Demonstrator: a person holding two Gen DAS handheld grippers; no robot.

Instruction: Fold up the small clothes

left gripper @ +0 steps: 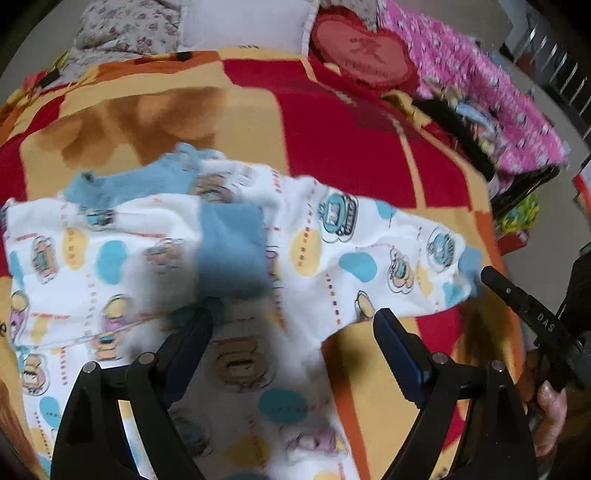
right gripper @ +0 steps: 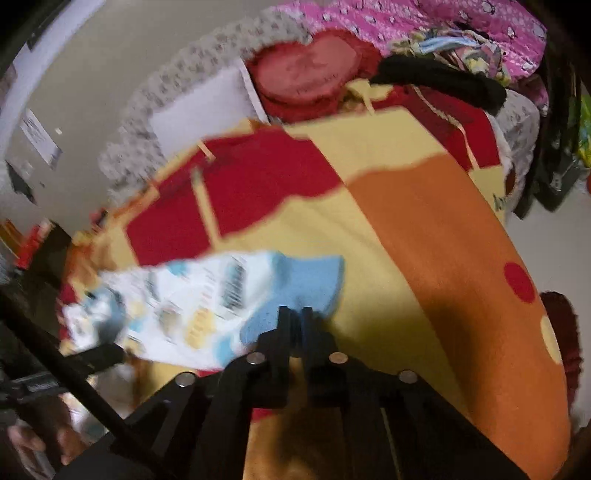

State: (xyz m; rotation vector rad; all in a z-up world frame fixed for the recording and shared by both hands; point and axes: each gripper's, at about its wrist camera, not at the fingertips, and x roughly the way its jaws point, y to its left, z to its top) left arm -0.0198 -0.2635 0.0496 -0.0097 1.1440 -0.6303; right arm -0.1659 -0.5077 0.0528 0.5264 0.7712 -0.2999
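A small white child's top (left gripper: 155,258) with cartoon prints and blue cuffs lies on the red, yellow and orange blanket (left gripper: 332,155). One sleeve lies folded across its body, with the blue cuff (left gripper: 232,247) near the middle. My left gripper (left gripper: 291,321) is open just above the garment's lower part. The other sleeve (left gripper: 399,251) stretches to the right. My right gripper (right gripper: 295,314) is shut on that sleeve's blue cuff (right gripper: 295,288) and holds the sleeve (right gripper: 184,306) lifted off the blanket. The right gripper's finger also shows in the left wrist view (left gripper: 517,299).
A red heart cushion (left gripper: 365,55), a white pillow (left gripper: 247,26) and a floral pillow (left gripper: 125,26) lie at the head of the bed. A pink spotted quilt (left gripper: 491,96) and a black garment (right gripper: 439,81) lie along the right side. A wall (right gripper: 110,85) is beyond.
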